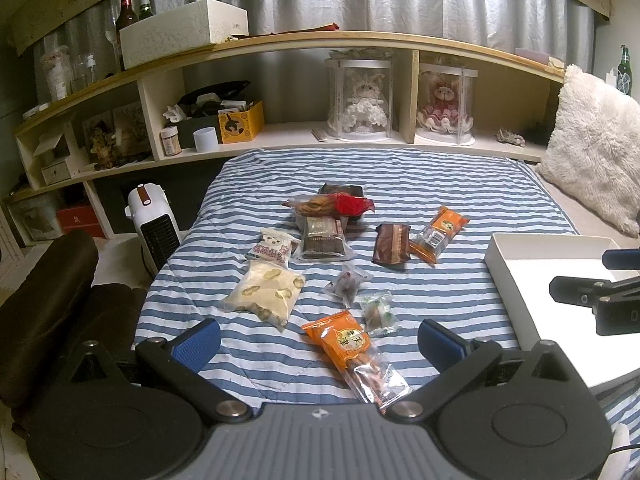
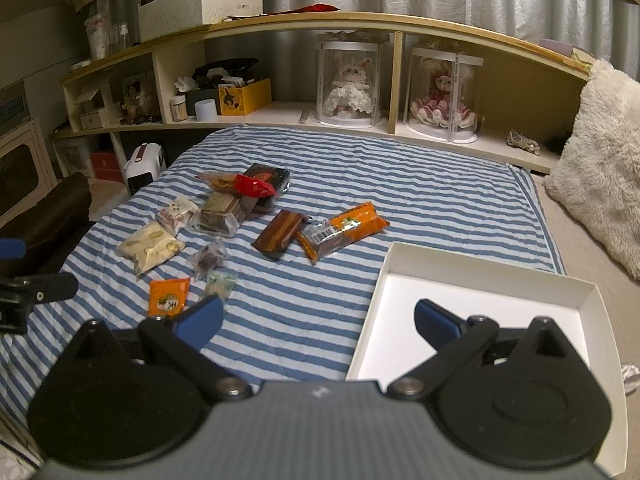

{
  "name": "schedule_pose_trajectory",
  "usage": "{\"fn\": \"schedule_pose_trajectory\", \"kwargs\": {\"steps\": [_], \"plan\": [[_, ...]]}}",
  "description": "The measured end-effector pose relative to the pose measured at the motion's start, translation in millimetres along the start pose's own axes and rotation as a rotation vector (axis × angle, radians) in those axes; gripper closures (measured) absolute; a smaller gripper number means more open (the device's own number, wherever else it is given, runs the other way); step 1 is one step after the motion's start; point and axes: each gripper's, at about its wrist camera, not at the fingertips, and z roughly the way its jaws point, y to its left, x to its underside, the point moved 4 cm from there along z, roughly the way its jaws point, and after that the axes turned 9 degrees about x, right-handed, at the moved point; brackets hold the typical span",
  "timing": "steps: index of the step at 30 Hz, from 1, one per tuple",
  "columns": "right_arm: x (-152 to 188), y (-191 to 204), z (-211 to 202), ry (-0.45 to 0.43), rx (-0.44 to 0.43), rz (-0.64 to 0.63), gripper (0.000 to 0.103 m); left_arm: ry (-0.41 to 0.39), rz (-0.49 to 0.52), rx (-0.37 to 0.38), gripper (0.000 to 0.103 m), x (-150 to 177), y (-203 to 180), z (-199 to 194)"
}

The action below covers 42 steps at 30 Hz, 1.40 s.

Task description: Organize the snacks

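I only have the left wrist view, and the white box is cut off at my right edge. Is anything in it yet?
Observer: No. In the right wrist view the white box shows a bare floor with no snacks inside.
Operator: And where does the right gripper sit relative to it?
Observer: The right gripper is open. One finger is over the near left part of the box, and the other is over the striped blanket.

Bedroom: striped bedspread (image 1: pixel 400 184), doll-filled headboard shelf (image 1: pixel 320 40).
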Motion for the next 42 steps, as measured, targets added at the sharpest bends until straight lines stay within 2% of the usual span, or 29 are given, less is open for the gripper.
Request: {"fn": "schedule_pose_trajectory", "kwargs": {"steps": [14,20,26,33,42], "plan": [[0,0,0,0.001,0.000,-0.002,0.001,0.001,0.000,0.002,0.000,-1,5,-1],[1,0,1,0.005,0.003,-0.001,0.001,0.006,-0.011,0.004,0.000,4,-5,1],[0,2,8,0.003,0.009,-0.008,0.001,0.043,-0.051,0.010,0.000,3,5,13],[-10,2,19,-0.006,0.019,0.010,0.001,0.106,-0.079,-0.024,0.000,6,4,39],[-37,-1,58,0.016,0.012,0.079,0.001,0.147,-0.089,-0.039,0.000,7,-3,76]]}}
